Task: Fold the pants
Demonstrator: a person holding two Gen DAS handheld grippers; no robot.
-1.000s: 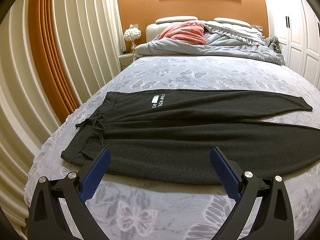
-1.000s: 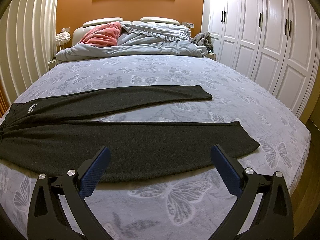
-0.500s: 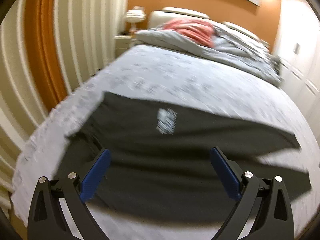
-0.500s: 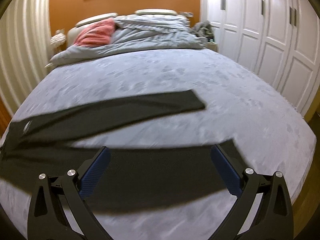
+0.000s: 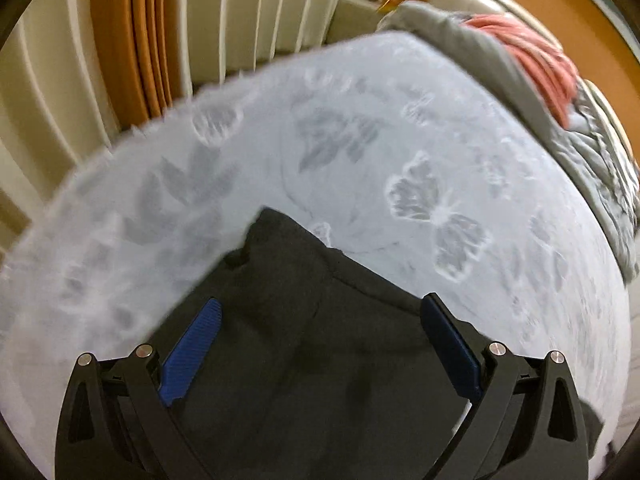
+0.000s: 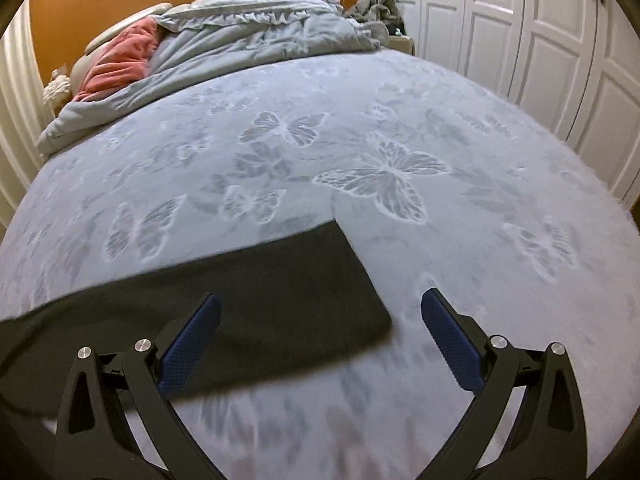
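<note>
The left tongs (image 5: pixel 320 328) stand wide apart, blue-padded fingers (image 5: pixel 192 350) spread to either side of the dark grey pants (image 5: pixel 304 340), clamping nothing. The cloth fills the gap between them and runs on toward 12 o'clock, where a corner of the garment ends on the bed (image 5: pixel 400 152); whether the finger tips rest on the cloth or hang just over it cannot be told, as this view is blurred. The pants lie on the butterfly-patterned grey bedcover, with striped curtains (image 5: pixel 224 20) toward 11 o'clock and a pink blanket (image 5: pixel 536 64) toward 2 o'clock.

The right tongs (image 6: pixel 320 320) are equally wide apart and hold nothing. In their view one pant leg (image 6: pixel 280 304) lies flat across the bed (image 6: pixel 400 120), reaching in from 9 o'clock, and its cuff end stops in the gap between the fingers, nearer the right one. The left finger (image 6: pixel 192 344) sits over the cloth; the right finger shows against bare bedcover just beside the cuff. A rumpled grey duvet (image 6: pixel 260 36) is heaped toward 12 o'clock, and white wardrobe doors (image 6: pixel 540 40) stand toward 2 o'clock.
</note>
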